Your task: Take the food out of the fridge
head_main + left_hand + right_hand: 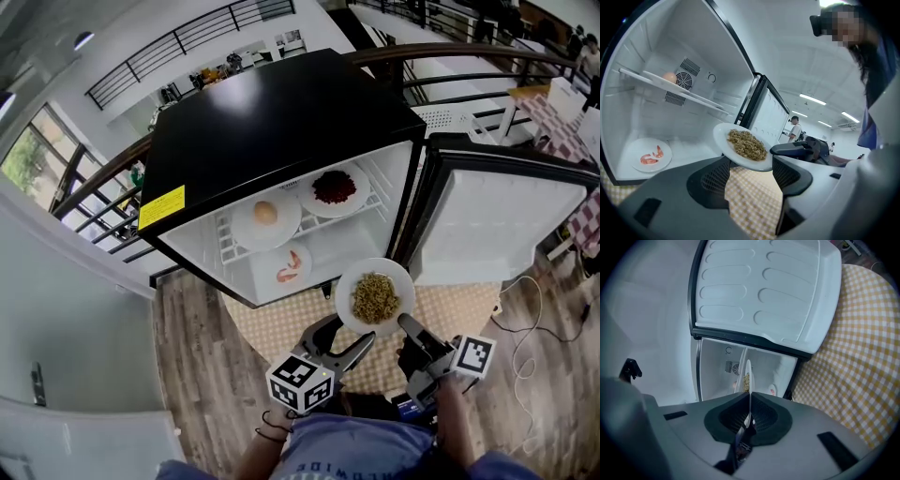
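- Right gripper view: right gripper [749, 397] jaws pinched shut on the rim of a white plate [748, 373], seen edge-on
- The plate carries brownish noodles [375, 297], out in front of the open mini fridge [272, 122], above the checked mat [450, 319]
- Left gripper [750, 171] jaws wide apart, clamping nothing, just below the plate
- Plate of shrimp [267, 258] lies on the fridge floor

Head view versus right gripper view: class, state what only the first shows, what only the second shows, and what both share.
Only the head view: the fridge's yellow label, the plate of dark red food on the upper shelf, and the left gripper. Only the right gripper view: the vent on the fridge's back wall. Both: the right gripper shut on the rim of the plate of yellowish food, the open door and the checked mat.
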Demonstrator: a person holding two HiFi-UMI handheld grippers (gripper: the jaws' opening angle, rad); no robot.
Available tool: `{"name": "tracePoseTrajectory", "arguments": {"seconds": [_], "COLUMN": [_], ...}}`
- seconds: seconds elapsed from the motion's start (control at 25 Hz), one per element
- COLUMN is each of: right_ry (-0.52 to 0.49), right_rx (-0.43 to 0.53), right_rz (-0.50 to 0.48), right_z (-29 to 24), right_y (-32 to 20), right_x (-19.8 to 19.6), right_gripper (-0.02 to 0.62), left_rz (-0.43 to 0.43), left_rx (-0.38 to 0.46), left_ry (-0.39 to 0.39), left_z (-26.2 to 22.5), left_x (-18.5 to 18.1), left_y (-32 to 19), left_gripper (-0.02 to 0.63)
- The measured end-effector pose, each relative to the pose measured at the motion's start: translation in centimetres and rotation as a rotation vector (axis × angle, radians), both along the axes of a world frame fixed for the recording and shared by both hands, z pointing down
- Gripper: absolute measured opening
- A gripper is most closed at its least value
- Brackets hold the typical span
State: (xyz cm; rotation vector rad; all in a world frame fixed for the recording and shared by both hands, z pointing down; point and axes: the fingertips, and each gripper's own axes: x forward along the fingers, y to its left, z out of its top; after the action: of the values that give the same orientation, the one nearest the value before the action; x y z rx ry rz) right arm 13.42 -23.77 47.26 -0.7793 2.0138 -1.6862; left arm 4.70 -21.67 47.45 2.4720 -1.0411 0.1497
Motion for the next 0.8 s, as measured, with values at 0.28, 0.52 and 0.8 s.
{"name": "tracePoseTrajectory", "arguments": {"seconds": [0.28,0.52,0.8], "right_ry": [-0.043,-0.048,-0.067], "right_rx": [-0.027,-0.020,-0.019], "right_rz": [-0.027,-0.047,-0.043], "right_z": [-0.1,0.0,-0.1], "right_y": [1.6,2.4,2.8], "right_x": [1.3,1.7,1.4], "right_gripper": [0.021,0.021,0.021], "left_rz": [-0.036,-0.059,-0.050], "left_rx": [0.000,-0.012,-0.021], "left_ry": [-0.042,-0.075,-0.102], "left_z": [-0.2,-0.2,-0.4], "left_x": [1.6,2.0,1.5], "left_y": [1.8,2.8,3.2], "left_gripper": [0.285,0.285,0.285]}}
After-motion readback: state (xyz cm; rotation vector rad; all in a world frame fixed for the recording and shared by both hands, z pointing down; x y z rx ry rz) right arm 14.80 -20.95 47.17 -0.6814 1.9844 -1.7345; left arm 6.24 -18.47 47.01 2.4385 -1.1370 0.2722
